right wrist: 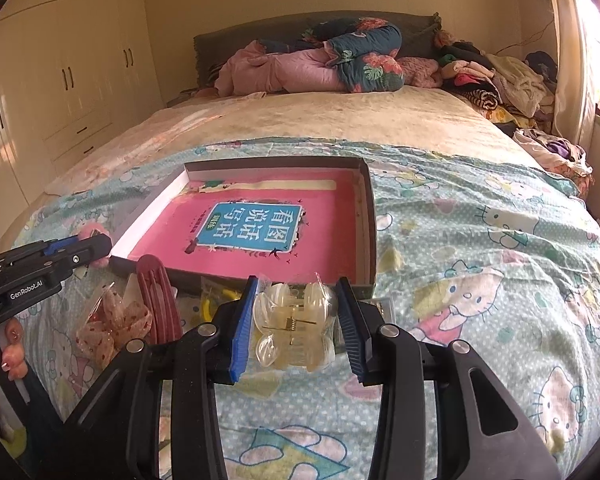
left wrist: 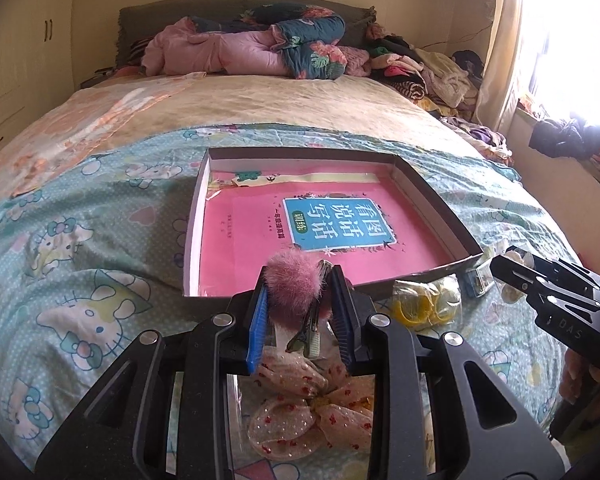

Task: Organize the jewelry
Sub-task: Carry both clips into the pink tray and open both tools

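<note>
- the left gripper (left wrist: pixel 300 312) has its jaws pinching a fluffy pink pom-pom hair clip with a metal alligator clasp (left wrist: pixel 294 284), held just short of the near wall of the shallow grey cardboard box (left wrist: pixel 194 220) lying on the bed's hello kitty quilt (left wrist: pixel 80 240).
- the right gripper (right wrist: pixel 296 320) has its jaws spread either side of a clear plastic claw clip with a brass spring (right wrist: pixel 294 322); whether the pads touch the clip cannot be told, and it seems to lie on the quilt, just before the box's near wall.
- inside the box lies a pink booklet with a blue title panel (left wrist: pixel 320 228); no accessory rests on it yet.
- waiting outside the box: a sheer beige bow with red dots (left wrist: pixel 312 412), a bagged yellow ring-shaped piece (left wrist: pixel 424 306) and a dark red oval hair clip (right wrist: pixel 158 300).
- step in hand, by my reading: carrying the pom-pom clip into the box, the first item to go in.
- next move calls for lifting the clip over the near wall, lowering it onto the booklet, then spreading the jaws; the fur may cling to the pads.
- the right jaws would then need to close on the claw clip, which looks smooth and liable to slip.
</note>
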A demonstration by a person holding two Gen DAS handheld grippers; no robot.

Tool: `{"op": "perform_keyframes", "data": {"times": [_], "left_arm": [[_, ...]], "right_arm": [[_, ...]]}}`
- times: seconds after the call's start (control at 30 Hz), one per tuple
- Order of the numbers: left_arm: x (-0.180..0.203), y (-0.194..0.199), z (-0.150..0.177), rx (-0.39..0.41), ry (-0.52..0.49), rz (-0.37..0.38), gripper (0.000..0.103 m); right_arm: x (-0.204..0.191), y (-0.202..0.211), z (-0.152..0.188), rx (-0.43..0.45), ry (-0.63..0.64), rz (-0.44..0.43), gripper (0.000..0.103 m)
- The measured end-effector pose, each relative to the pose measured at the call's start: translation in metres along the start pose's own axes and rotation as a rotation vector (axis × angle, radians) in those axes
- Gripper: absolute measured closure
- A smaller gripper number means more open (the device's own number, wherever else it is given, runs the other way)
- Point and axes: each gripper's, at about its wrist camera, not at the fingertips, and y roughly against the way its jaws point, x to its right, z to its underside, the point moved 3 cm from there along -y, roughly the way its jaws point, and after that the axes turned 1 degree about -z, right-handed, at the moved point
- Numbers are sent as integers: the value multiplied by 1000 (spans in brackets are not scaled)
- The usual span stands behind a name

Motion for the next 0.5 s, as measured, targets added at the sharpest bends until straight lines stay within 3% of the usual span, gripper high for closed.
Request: {"op": "perform_keyframes", "data": {"times": [0.5], "left_arm": [[-21,-45,-31,-17,46,1,82]], "right_arm": [[3,-48,-44,-11,36,27,66]]}}
